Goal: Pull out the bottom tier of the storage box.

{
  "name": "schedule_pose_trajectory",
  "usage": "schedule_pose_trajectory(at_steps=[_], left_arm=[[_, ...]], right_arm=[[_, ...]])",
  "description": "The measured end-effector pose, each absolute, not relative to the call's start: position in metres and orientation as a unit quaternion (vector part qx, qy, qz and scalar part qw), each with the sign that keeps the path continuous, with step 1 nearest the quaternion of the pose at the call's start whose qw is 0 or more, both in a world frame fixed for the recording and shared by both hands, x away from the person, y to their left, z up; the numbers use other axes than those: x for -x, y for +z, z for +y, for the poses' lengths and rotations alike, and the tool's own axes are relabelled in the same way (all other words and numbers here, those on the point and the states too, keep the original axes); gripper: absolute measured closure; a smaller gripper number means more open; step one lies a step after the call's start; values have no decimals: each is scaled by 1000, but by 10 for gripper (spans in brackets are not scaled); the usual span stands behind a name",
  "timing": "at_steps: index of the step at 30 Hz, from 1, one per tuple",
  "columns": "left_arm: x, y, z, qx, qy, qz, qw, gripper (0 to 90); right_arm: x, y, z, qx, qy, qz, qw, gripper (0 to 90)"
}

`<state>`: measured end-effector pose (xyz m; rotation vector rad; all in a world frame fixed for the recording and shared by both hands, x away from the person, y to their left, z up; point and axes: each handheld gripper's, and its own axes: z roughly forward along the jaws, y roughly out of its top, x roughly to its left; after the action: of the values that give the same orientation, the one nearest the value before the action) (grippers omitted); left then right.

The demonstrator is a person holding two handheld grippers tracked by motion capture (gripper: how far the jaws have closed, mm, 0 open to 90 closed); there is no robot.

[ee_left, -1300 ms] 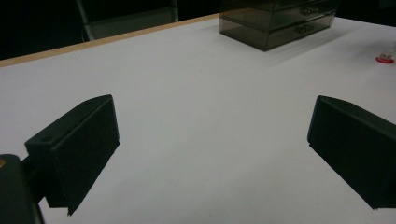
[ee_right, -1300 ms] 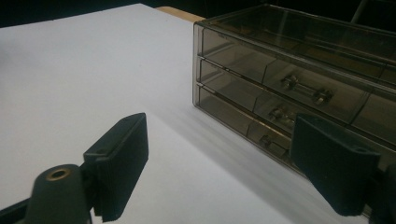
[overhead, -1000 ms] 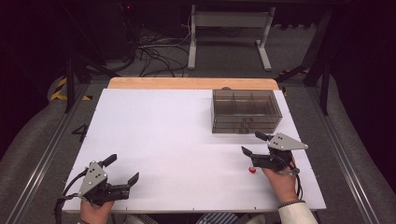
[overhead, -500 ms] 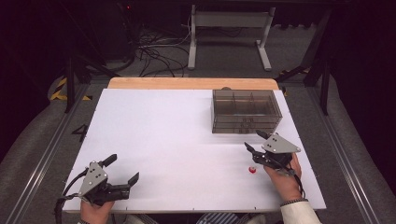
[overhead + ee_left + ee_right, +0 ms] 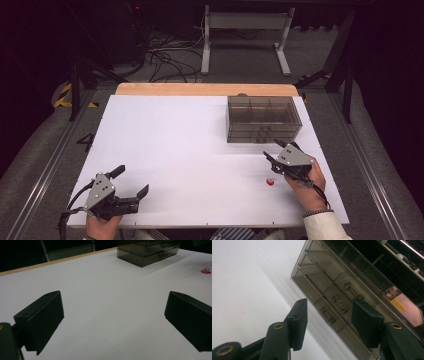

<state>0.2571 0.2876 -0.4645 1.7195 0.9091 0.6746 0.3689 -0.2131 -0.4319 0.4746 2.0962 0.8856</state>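
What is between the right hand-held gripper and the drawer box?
Nothing: in the high view, only bare white table separates the right hand-held gripper from the drawer box. The small red thing lies on the gripper's near side.

One drawer box (image 5: 263, 119) at two o'clock on the bench (image 5: 190, 150), three drawers stacked, three handles. One small red cap (image 5: 270, 182) at four o'clock. Two claws: left (image 5: 131, 182), right (image 5: 272, 151).

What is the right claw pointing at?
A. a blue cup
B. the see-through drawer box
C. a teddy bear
B: in the right gripper view, the right claw is open with nothing between its jaws and aims at the handles of the smoky drawer box just ahead of it.
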Motion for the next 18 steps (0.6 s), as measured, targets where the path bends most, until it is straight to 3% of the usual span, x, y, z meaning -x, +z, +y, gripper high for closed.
schedule_pose_trajectory(at_steps=[18], left_arm=[[-258,-465,287,-716,278,381,515,33]], right_arm=[[-378,-448,-201,-128,251,844,456,551]])
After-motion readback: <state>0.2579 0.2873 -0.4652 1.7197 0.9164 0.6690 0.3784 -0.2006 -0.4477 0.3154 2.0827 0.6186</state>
